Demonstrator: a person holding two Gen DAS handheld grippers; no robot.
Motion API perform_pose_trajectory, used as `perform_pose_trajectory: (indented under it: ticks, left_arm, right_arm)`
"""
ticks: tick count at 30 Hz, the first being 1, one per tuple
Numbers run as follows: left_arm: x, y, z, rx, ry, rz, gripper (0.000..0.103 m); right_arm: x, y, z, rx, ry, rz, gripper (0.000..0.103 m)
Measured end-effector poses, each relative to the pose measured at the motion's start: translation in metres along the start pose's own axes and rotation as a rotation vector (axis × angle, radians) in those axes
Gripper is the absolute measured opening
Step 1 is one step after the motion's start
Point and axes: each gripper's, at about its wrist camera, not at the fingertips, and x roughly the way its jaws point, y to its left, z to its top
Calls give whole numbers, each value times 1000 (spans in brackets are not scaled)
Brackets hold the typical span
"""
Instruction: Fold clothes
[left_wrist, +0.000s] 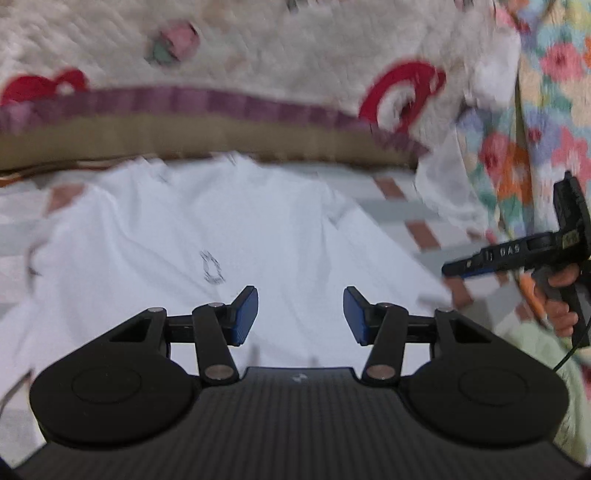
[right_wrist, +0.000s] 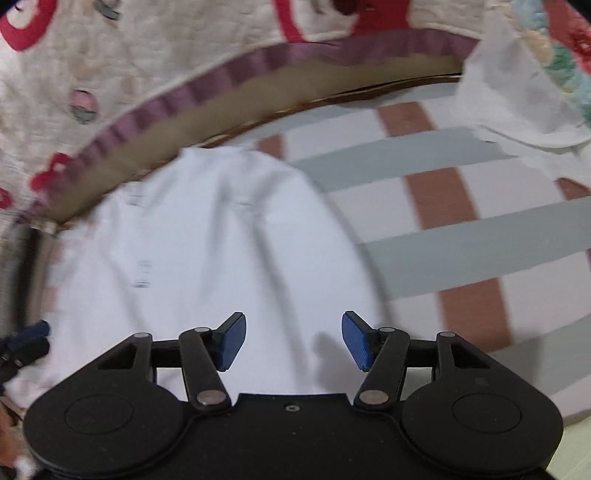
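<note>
A white garment (left_wrist: 207, 236) with a small dark print lies spread on a striped surface. My left gripper (left_wrist: 301, 315) hovers over its near part, open, with nothing between the blue pads. In the right wrist view the same white garment (right_wrist: 207, 251) fills the left and middle. My right gripper (right_wrist: 293, 339) is open above its right edge, holding nothing. The right gripper (left_wrist: 454, 271) also shows at the right of the left wrist view, held by a hand (left_wrist: 559, 306). Both views are blurred by motion.
The surface is a sheet (right_wrist: 443, 206) with grey and brown stripes. A cream quilt (left_wrist: 258, 55) with red shapes and a purple border runs along the far side. A second white cloth (right_wrist: 517, 103) and a flowered fabric (left_wrist: 546, 110) lie at the far right.
</note>
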Motion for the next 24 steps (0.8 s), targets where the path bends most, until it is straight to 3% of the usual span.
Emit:
perform_pose_trajectory:
  ticks: [5,8,11,15,18,22,24]
  left_arm:
    - [59,14,-5,54,105,-40,50]
    - [92,20,0,58,163,-78,50]
    - [115,16,10,110,168,-102,50]
    - [136,6,28,183,111,-113,51]
    - [145,-5,36,206,74,-153,51]
    - [154,-26,40,246,33,-209,51]
    - [159,-37,42,271,12,-234,51]
  right_arm:
    - [36,-37,-17,85,-41,17,64]
    - [49,-41,-27,51,-92,54,10]
    - [22,-32,-17,-40,-242,-26,7]
    - [-19,-23,2,-159,-433,-170,7]
    - [-29,-25,29,-237,-464,-292,7]
    - [-10,-18,64,-291,-425,-353,7]
    - [-5,-18,77,-279,-421,-340,7]
